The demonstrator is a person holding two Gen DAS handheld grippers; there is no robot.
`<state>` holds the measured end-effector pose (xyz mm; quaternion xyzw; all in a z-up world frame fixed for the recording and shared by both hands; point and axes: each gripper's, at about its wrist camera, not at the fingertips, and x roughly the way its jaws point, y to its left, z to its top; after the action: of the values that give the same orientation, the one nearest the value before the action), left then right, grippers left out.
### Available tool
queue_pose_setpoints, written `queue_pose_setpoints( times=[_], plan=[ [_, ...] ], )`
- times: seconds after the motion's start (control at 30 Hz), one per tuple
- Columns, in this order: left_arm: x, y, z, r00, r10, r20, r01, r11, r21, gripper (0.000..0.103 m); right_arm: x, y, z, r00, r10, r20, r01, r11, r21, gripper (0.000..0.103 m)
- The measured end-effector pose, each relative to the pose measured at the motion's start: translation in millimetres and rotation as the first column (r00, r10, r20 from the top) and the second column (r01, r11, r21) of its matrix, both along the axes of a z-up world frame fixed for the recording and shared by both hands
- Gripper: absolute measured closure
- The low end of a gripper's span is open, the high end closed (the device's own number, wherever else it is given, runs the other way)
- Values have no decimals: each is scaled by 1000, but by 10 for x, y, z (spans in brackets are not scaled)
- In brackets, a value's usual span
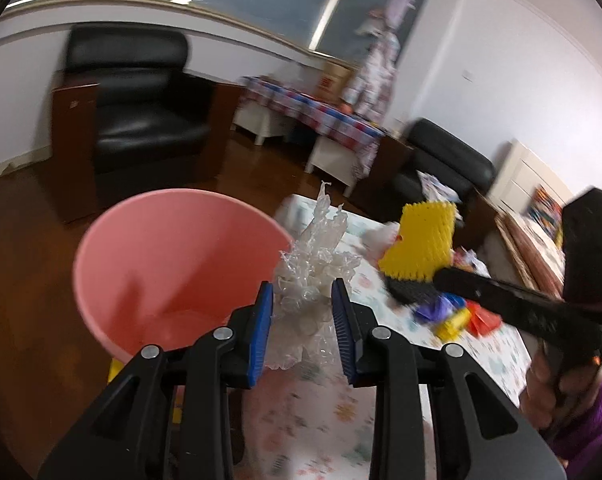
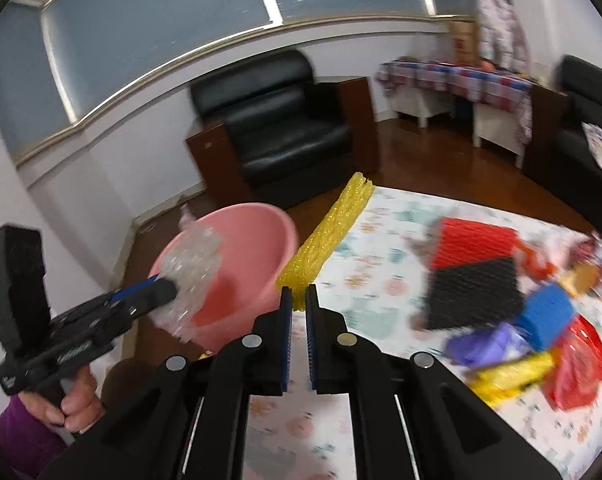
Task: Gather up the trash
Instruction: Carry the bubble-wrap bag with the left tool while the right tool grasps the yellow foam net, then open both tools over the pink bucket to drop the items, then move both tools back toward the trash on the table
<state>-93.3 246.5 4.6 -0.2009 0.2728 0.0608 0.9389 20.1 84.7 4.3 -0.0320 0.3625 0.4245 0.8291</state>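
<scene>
My left gripper (image 1: 303,300) is shut on a crumpled clear bubble wrap (image 1: 319,256), held just right of the pink bin (image 1: 173,264). In the right wrist view the left gripper (image 2: 169,292) holds the bubble wrap (image 2: 193,272) over the pink bin (image 2: 245,264). My right gripper (image 2: 297,300) is shut on a yellow foam net (image 2: 329,232) and holds it beside the bin's right rim. In the left wrist view the right gripper (image 1: 437,276) carries the yellow foam net (image 1: 423,240) above the table.
A floral-cloth table (image 2: 381,272) holds red foam net (image 2: 473,244), black foam net (image 2: 475,292), a blue sponge (image 2: 549,316), purple wrapper (image 2: 485,344), red bag (image 2: 581,368). A black armchair (image 2: 281,128) stands behind the bin. A second table (image 2: 461,76) stands at the back.
</scene>
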Motion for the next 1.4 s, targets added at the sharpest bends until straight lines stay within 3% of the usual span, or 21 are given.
queue_pose_setpoints(
  times=[0.4, 0.5, 0.6, 0.77, 0.87, 1.13, 1.4],
  plan=[
    [-40, 418, -169, 981, 189, -54, -190, 982, -11, 72, -157, 727, -231, 989, 141, -48, -144, 987, -65, 96],
    [-49, 477, -217, 974, 215, -75, -217, 976, -12, 70, -167, 790, -283, 987, 151, -58, -155, 985, -73, 96],
    [-77, 520, -250, 969, 230, -87, -233, 972, -25, 62, -170, 832, -333, 985, 158, -75, -164, 983, -83, 92],
    [-114, 557, -274, 966, 240, -98, -244, 969, -34, 55, -161, 826, -376, 984, 153, -93, -160, 984, -78, 71],
    [-93, 546, -276, 968, 228, -106, -233, 971, -45, 54, -157, 809, -384, 984, 151, -96, -158, 985, -69, 67],
    [-102, 460, -203, 979, 190, -72, -195, 979, -66, 52, -155, 616, -359, 988, 126, -93, -131, 990, -47, 62],
    [-53, 219, -112, 979, 184, -84, -186, 983, -10, 52, -140, 208, -342, 995, 66, -73, -69, 997, -39, 60]
  ],
)
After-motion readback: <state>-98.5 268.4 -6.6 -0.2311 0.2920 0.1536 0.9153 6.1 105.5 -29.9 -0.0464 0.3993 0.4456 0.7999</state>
